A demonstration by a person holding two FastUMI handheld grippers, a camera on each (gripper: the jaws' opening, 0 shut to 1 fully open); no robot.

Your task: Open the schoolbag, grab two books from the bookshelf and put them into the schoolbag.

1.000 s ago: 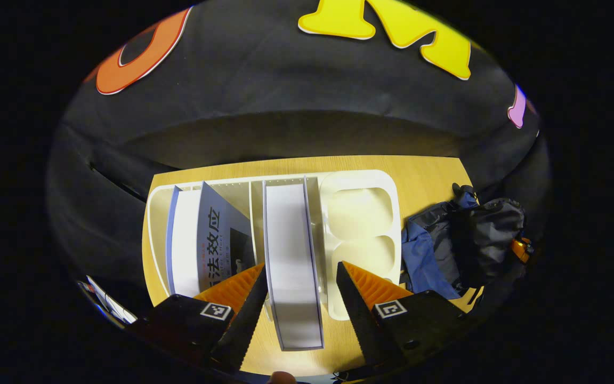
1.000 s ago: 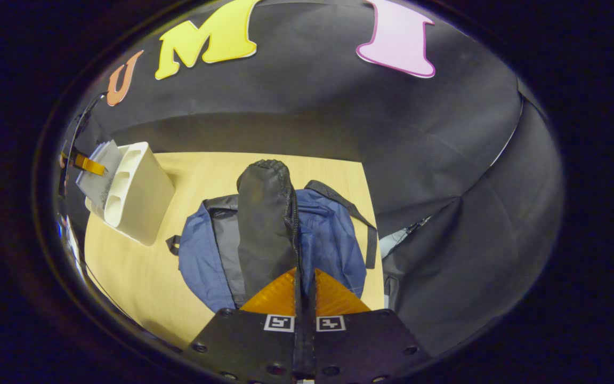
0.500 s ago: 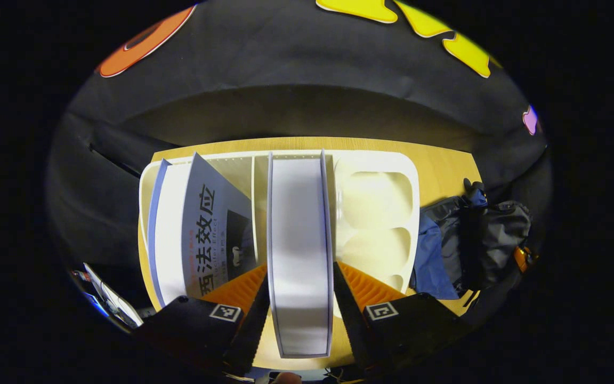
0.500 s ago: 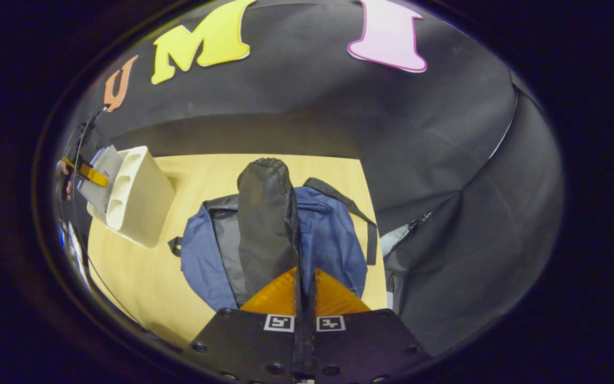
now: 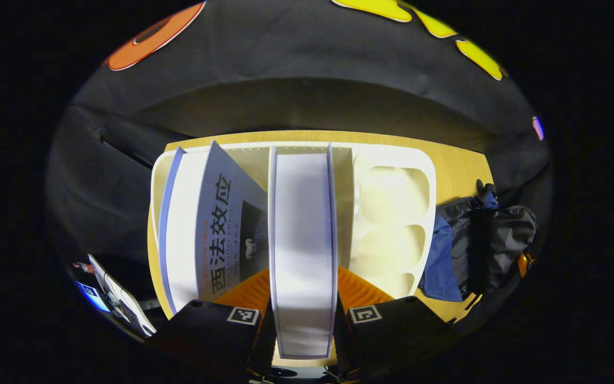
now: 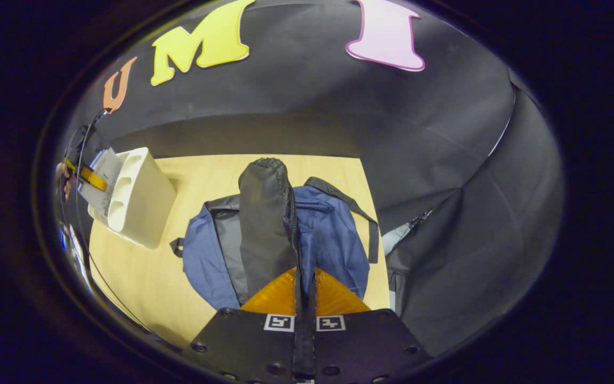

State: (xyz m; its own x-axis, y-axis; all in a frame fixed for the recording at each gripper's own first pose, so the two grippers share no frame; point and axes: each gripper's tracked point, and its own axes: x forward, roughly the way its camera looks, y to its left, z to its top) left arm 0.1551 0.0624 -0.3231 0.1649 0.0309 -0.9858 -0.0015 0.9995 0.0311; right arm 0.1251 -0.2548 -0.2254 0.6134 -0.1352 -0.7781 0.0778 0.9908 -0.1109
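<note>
Left tongs tight around upright book in bookshelf; right tongs pinching schoolbag flap.

A white plastic bookshelf with upright dividers is stood on the table's left side. In its middle slot a thick book with a pale blue-edged cover is set upright, page edges facing up. In the left slot a second book with a grey-blue cover is leaned rightwards against a white-paged volume. To the right, a blue and black fabric schoolbag is laid flat, its black flap lifted upright.
</note>
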